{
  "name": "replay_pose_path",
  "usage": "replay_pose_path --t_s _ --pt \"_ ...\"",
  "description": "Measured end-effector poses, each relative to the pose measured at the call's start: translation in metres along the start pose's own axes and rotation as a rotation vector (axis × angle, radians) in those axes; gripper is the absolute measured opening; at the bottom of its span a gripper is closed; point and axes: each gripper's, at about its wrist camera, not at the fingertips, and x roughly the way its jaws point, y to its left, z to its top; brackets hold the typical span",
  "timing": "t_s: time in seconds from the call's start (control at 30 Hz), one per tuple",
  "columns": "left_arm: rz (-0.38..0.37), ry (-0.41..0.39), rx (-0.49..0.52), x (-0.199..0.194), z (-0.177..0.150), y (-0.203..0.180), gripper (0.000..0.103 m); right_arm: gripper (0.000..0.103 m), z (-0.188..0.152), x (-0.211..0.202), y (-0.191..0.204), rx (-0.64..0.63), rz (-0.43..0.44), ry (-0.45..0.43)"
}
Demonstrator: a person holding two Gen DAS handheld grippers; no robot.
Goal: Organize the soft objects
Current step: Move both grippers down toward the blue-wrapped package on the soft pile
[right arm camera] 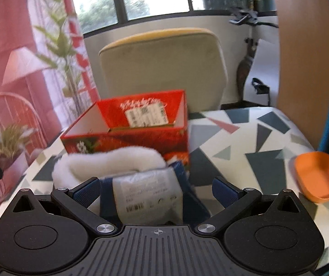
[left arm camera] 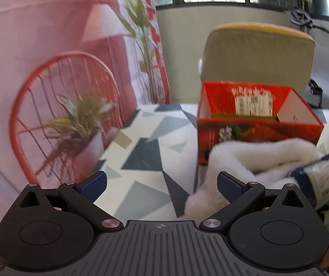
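Note:
A white fluffy soft item (left arm camera: 252, 161) lies on the patterned table (left arm camera: 150, 151) in front of an open red box (left arm camera: 256, 117). A dark-blue and clear plastic packet (left arm camera: 321, 179) rests against it. My left gripper (left arm camera: 162, 184) is open and empty, its right finger close beside the fluffy item. In the right wrist view the fluffy item (right arm camera: 109, 163) lies before the red box (right arm camera: 132, 128), and the packet (right arm camera: 148, 193) lies between the spread fingers of my open right gripper (right arm camera: 156, 191).
An orange bowl (right arm camera: 321, 177) sits at the table's right edge. A beige chair (right arm camera: 164, 69) stands behind the box. A red wire chair (left arm camera: 65, 105) with a potted plant (left arm camera: 81, 124) stands left of the table.

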Motion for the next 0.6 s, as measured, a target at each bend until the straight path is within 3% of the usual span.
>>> replay_pose_path --t_s 0.13,0.3,0.43,0.6 --pt "-0.030 0.037 0.001 0.011 -0.008 -0.009 0.102 0.103 -0.008 0.016 0.000 -0.034 -0.062 0.033" --pt "-0.086 0.072 0.007 0.022 -0.010 -0.018 0.099 0.102 -0.019 0.024 -0.008 -0.098 -0.055 0.047" --pt "-0.145 0.074 0.023 0.024 -0.008 -0.029 0.090 0.085 -0.022 0.035 -0.015 -0.131 0.001 0.089" --pt "-0.183 0.073 0.051 0.027 0.006 -0.049 0.081 0.081 -0.023 0.044 -0.023 -0.168 0.046 0.107"
